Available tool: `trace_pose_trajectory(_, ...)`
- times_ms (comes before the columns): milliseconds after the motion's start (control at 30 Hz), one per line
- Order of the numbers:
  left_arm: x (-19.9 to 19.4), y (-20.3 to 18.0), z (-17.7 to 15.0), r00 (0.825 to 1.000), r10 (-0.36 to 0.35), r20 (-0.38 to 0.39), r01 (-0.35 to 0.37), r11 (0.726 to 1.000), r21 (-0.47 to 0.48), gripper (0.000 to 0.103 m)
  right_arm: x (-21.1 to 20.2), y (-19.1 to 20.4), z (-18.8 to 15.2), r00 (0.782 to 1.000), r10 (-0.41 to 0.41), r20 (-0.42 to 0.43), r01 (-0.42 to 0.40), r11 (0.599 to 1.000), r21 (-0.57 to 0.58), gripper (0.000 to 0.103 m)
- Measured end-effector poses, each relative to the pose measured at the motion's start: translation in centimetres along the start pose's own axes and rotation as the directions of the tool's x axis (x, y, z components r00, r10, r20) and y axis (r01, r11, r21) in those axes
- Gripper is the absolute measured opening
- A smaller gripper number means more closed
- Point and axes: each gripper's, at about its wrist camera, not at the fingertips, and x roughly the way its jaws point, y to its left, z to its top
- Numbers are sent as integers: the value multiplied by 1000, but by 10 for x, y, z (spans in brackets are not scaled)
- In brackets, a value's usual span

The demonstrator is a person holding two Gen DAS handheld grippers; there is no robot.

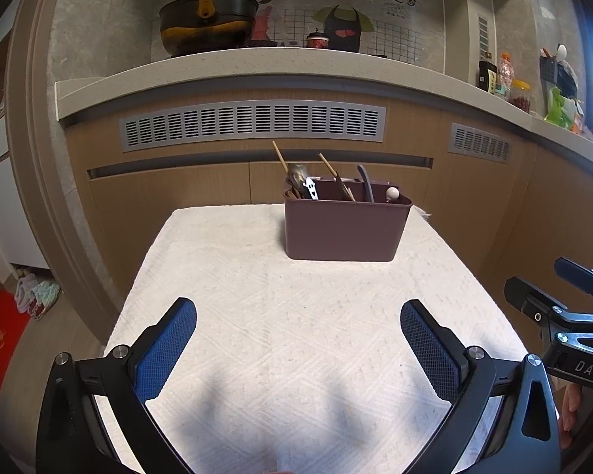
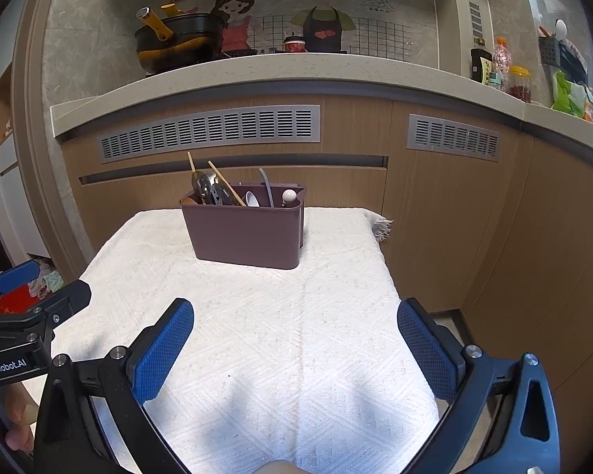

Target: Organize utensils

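Grippers first: my left gripper (image 1: 298,339) was spread wide, blue pads (image 1: 166,349) well apart, nothing between them, hovering above the cloth without touching it. My right gripper (image 2: 295,339) was the same: wide open, empty, pads (image 2: 425,349) clear of the cloth. Each one showed at the edge of the other's view, so they sat side by side.

Surface was a small table under a white textured cloth (image 2: 257,355), fringe hanging at its far right corner. Behind it I saw wood cabinet fronts with grey vent grilles (image 1: 253,124), a pale countertop (image 2: 257,73) carrying a black pot with a yellow handle (image 2: 178,41), and jars and bottles off to the right.

Utensil caddy (image 1: 342,227) was maroon plastic, upright at the cloth's far edge, well apart from both grippers. Chopsticks (image 1: 280,158), a metal spoon (image 2: 199,185), a grey handle and a white round-ended piece stuck up out of it.
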Motion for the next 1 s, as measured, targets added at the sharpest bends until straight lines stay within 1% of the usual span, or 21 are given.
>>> trace_pose_trajectory(1000,0,1,0,1000,2,1,-2,1000,7,102,-5,1,2,1000,-1,6,1,1000,-4,103)
